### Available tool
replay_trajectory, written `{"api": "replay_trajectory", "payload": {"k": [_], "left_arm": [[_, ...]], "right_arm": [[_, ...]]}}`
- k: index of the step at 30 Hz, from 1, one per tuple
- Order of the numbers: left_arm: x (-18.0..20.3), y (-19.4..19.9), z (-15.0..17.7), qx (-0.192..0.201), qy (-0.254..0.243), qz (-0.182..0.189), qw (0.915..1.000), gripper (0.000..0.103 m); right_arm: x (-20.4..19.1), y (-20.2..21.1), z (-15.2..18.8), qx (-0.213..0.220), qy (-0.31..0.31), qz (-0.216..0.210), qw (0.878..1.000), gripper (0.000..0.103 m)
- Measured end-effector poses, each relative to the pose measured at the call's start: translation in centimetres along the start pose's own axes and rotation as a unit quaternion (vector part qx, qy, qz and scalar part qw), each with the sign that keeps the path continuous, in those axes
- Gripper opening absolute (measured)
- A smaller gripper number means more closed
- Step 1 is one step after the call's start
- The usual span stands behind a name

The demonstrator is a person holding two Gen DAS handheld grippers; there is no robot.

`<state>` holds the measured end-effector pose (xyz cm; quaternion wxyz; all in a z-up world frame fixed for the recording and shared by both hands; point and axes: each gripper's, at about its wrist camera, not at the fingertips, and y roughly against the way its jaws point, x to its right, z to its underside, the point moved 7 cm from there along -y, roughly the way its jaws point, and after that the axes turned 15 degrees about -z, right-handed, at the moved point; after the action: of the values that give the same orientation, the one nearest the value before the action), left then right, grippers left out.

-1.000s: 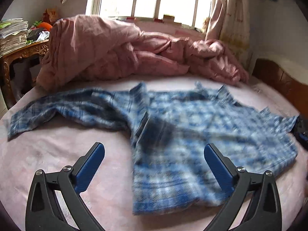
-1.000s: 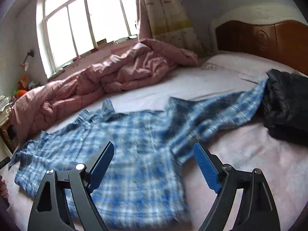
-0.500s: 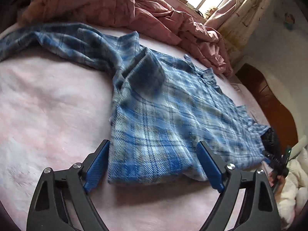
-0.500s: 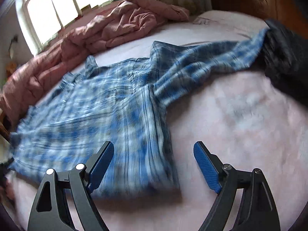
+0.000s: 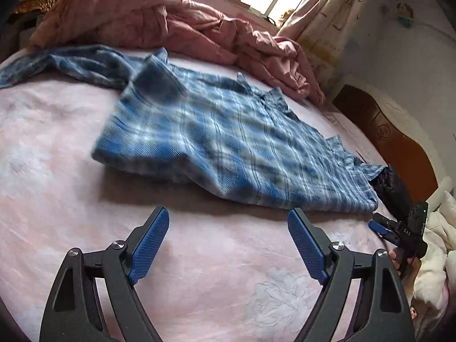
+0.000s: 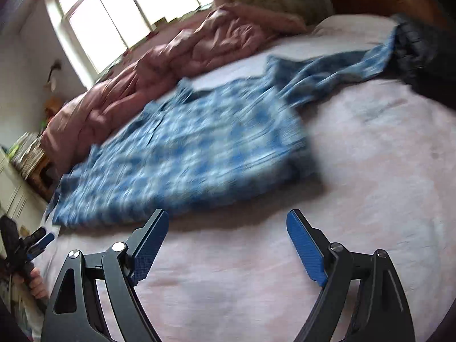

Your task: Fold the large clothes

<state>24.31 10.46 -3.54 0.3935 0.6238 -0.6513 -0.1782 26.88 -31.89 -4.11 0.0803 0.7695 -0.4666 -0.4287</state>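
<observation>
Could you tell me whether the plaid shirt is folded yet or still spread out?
Spread out: the shirt lies flat on the bed, one sleeve stretched sideways.

Your right gripper (image 6: pixel 226 245) over pink bed sheet (image 6: pixel 370 185), jaws wide apart, nothing between blue pads (image 6: pixel 305 252). Blue plaid shirt (image 6: pixel 185 154) lies spread just beyond fingertips, blurred; near hem edge close to your left pad, no contact. One sleeve (image 6: pixel 336 71) stretches toward dark garment (image 6: pixel 419 48) at upper right. Crumpled pink quilt (image 6: pixel 171 59) behind shirt, under window (image 6: pixel 125 11). Your left gripper (image 6: pixel 40 240) at far left edge, hand (image 6: pixel 35 283) on its handle; jaws too small to read.
</observation>
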Motion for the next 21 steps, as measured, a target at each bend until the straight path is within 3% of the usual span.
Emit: {"api": "replay_trajectory", "payload": {"k": [1, 3, 4, 6, 8, 11, 12, 15, 18, 19, 21], "left_arm": [[0.4, -0.4, 0.1, -0.012, 0.009, 0.012, 0.9998, 0.085], [0.4, -1.9, -0.1, -0.030, 0.035, 0.022, 0.9987, 0.085], [-0.1, -2.7, -0.3, -0.027, 0.048, 0.009, 0.9984, 0.085], [-0.6, -3.4, -0.7, -0.012, 0.067, -0.016, 0.9976, 0.081], [-0.8, -3.5, -1.0, -0.005, 0.081, -0.024, 0.9964, 0.080], [-1.6, -4.2, -1.4, 0.001, 0.108, -0.017, 0.9940, 0.080], [-1.5, -4.4, -1.7, -0.002, 0.110, -0.016, 0.9938, 0.082], [-0.8, -5.2, -2.4, -0.018, 0.093, 0.001, 0.9955, 0.101], [-0.3, -6.0, -2.9, -0.019, 0.073, -0.024, 0.9969, 0.102], [-0.3, -6.1, -3.0, -0.018, 0.071, -0.034, 0.9967, 0.101], [-0.4, -6.0, -3.1, -0.010, 0.080, -0.053, 0.9953, 0.095]], "right_arm": [[-0.2, -0.7, 0.2, -0.007, -0.008, -0.013, 1.000, 0.086], [-0.2, -1.8, 0.2, -0.007, -0.004, 0.024, 1.000, 0.085], [-0.1, -2.3, 0.2, -0.012, 0.004, 0.052, 0.999, 0.085], [-0.4, -2.8, 0.1, -0.016, 0.010, 0.066, 0.998, 0.085], [0.0, -3.0, -0.5, -0.012, -0.005, 0.052, 0.999, 0.086], [0.3, -3.2, -1.0, -0.016, -0.021, -0.004, 1.000, 0.103], [0.4, -3.4, -1.1, -0.019, -0.020, -0.005, 1.000, 0.103], [0.7, -4.1, -1.9, -0.007, -0.035, 0.007, 0.999, 0.103], [0.8, -4.4, -2.7, 0.015, -0.050, 0.014, 0.999, 0.103], [1.0, -4.4, -2.9, 0.023, -0.054, 0.016, 0.998, 0.101], [1.5, -4.1, -3.6, 0.045, -0.044, 0.053, 0.997, 0.072]]}}
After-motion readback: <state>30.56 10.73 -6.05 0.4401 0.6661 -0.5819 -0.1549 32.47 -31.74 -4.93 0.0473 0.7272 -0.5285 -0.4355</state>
